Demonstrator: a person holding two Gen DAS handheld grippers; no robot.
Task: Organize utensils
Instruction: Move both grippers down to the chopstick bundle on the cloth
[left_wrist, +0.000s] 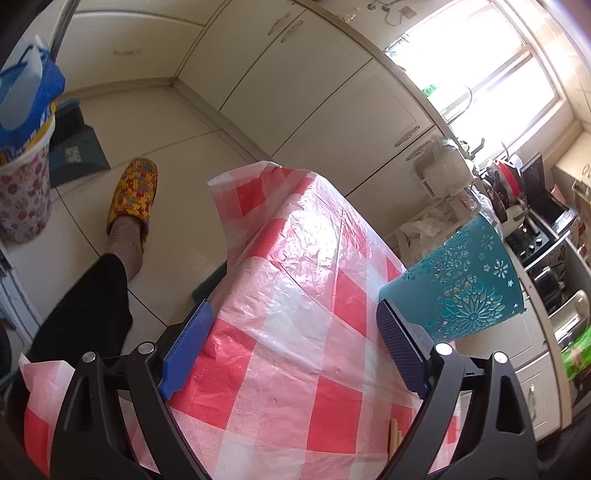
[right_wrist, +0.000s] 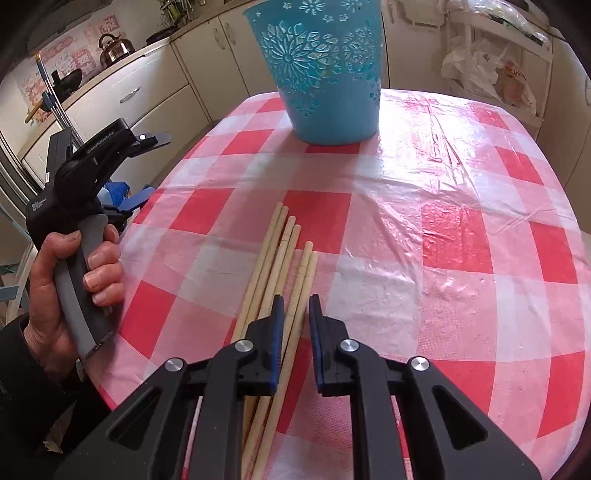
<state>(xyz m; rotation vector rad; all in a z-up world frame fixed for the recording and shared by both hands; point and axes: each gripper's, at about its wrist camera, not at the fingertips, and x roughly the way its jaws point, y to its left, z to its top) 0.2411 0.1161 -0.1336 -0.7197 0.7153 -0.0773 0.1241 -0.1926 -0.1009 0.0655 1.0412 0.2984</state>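
Wooden chopsticks (right_wrist: 280, 280) flat on the checked surface (right_wrist: 443, 221) — tips toward the far teal basket (right_wrist: 325, 74) — right tool (right_wrist: 296, 306) narrowly parted over them, left tool (left_wrist: 295, 314) spread wide.

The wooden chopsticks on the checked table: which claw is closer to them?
The right claw: it hangs directly over the bundle of pale wooden chopsticks, fingers partly open. The left claw is off by the table's left edge, wide open.

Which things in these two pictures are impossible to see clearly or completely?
- Inside of the teal perforated plastic basket: right wrist view, rim cut by the top edge.
- Near ends of the pale wooden chopsticks: right wrist view, hidden under the right tongs.
- The chopsticks in the left wrist view: only a sliver shows beside the open left tongs.
- Whether the right tongs touch a chopstick: unclear.
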